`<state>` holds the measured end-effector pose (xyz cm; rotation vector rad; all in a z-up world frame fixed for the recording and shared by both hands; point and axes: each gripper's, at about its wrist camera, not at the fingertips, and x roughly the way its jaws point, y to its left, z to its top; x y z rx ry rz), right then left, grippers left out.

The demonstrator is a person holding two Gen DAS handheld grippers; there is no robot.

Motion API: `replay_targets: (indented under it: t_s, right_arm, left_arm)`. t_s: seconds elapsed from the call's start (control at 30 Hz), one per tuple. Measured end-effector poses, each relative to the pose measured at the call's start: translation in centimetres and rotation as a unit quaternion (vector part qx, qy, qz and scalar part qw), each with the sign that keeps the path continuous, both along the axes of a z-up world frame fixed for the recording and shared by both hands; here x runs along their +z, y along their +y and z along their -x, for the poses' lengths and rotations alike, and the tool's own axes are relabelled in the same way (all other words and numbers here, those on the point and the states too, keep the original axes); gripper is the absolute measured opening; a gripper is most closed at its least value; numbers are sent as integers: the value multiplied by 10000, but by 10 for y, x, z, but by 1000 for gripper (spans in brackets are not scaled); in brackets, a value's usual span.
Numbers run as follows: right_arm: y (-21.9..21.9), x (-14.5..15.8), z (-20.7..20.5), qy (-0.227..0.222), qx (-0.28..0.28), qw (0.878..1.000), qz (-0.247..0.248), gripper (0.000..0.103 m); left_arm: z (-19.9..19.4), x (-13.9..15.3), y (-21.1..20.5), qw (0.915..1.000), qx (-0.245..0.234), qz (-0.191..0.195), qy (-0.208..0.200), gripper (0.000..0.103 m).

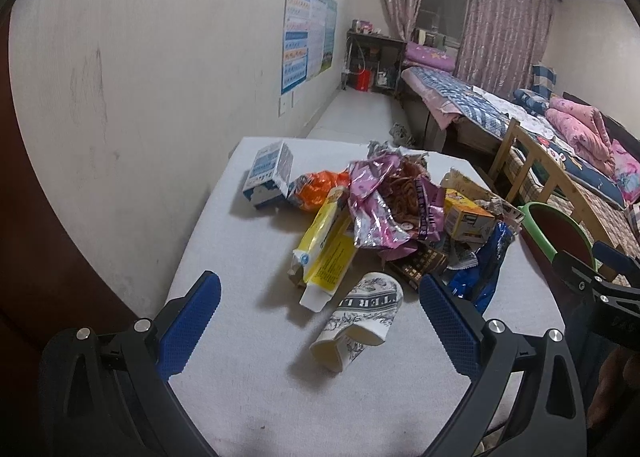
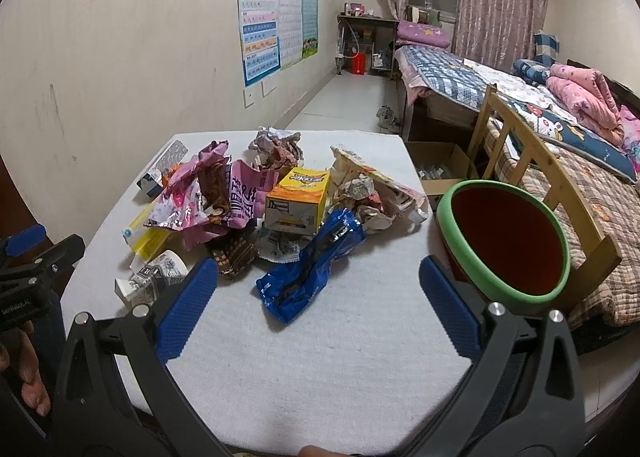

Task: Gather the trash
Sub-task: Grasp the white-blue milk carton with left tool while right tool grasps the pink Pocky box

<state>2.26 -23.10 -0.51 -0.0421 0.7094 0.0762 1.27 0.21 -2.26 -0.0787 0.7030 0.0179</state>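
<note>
Both tools held low over the near edge of a white-covered table [image 2: 320,357], nothing between the fingers. Left gripper [image 1: 320,297]: jaws spread wide, the crushed paper cup [image 1: 356,321] lying on its side between them, untouched. Right gripper [image 2: 319,281]: jaws likewise apart, the blue foil wrapper [image 2: 310,269] just beyond the tips. Trash heaped mid-table: pink wrapper [image 2: 200,193], yellow carton [image 2: 298,197], crumpled paper [image 2: 276,147], yellow tube [image 1: 326,249], blue-white box [image 1: 270,175] at far left. Green-rimmed red bin [image 2: 504,245] at the table's right edge, beside a wooden bed frame [image 2: 532,153].
</note>
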Motion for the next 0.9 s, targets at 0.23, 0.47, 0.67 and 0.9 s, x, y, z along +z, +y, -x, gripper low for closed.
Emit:
replay_targets:
  t_s: [0.23,0.47,0.67,0.9]
  right_arm:
    - [1,-2,-16,280,179,9994,135,100]
    - [-17,4,-48,428,193,9987,178,100]
    - [-41,16,-107,646,142,9978,45,100]
    - [-45,-3,-184,1246,336,9906,451,99]
  left_arm:
    - [-13,1,9,9995,93,136,253,95]
    - [-57,5,32,9983,82,140,568,95]
    - [-105,3,51,9968,7,59,801,95]
    - [-168,-9,71,9920,-11,80,1263,95]
